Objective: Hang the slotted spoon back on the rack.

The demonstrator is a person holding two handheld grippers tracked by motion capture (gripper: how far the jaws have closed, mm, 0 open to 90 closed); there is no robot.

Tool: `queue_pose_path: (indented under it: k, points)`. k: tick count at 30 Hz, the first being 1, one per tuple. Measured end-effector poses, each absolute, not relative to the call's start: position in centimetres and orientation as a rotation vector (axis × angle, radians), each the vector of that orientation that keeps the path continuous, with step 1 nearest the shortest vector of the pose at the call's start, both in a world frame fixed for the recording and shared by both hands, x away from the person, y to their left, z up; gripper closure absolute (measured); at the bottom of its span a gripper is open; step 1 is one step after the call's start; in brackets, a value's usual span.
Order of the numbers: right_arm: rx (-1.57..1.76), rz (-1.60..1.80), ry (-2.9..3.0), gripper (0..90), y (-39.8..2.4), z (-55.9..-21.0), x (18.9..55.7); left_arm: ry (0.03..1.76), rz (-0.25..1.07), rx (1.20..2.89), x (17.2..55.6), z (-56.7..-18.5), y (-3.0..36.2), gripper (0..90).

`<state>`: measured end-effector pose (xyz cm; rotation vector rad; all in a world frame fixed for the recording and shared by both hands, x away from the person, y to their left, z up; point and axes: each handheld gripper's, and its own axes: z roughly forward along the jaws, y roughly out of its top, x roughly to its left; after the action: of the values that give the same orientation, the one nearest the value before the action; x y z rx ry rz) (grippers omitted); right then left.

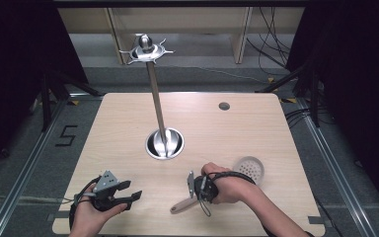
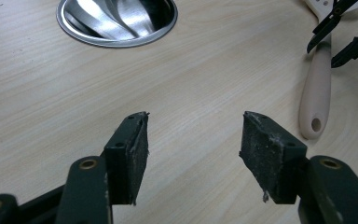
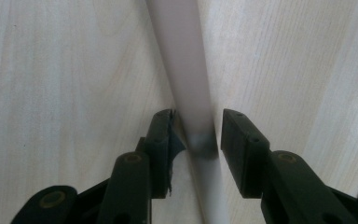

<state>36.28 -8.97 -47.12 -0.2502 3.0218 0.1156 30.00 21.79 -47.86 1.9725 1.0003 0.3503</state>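
Pale wood makes up the surface (image 1: 128,128), and from the high view a steel stand (image 1: 164,143) rises at its middle, a round dish base carrying a tall pole with a hooked crown. Nearer the person than that base and to its right, the right tongs (image 1: 197,190) reach down over a cream-handled strainer (image 1: 249,168), whose perforated head lies further right. Nearer than the base and to its left, the left tongs (image 1: 126,191) rest idle on the surface, likely kept clear until wanted.

From the left gripper view, the left tongs (image 2: 193,140) stand wide open over bare wood; the stand's base (image 2: 116,21) lies ahead and the strainer handle (image 2: 316,93) off to its right.

From the right gripper view, the right tongs (image 3: 196,135) straddle the handle (image 3: 186,70), one pad touching and the other just apart: not yet clamped, seemingly lined up to close on it.
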Motion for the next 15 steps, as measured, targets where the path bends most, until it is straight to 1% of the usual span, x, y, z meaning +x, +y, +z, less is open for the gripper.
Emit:
queue_pose_path:
  k: [3,6,8,13,15]
  points:
    - [-0.244,0.133,3.034,65.5,-8.86,-47.34,36.38,0.995,0.349,1.984,30.0,-47.83,21.84,40.7]
    - [-0.319,0.112,3.021,67.2,-8.72,-47.36,36.69,0.997,0.347,1.992,29.97,-47.75,21.86,40.7]
    - [-0.361,0.044,3.0,68.2,-8.53,-47.12,36.77,0.995,0.348,1.99,29.97,-47.77,21.86,40.7]
    - [-0.3,0.059,3.04,71.0,-8.52,-47.52,36.66,0.996,0.346,1.994,29.96,-47.75,21.84,40.8]
    - [-0.369,0.029,3.033,71.6,-8.35,-47.32,37.01,0.996,0.345,1.996,29.96,-47.76,21.84,40.8]
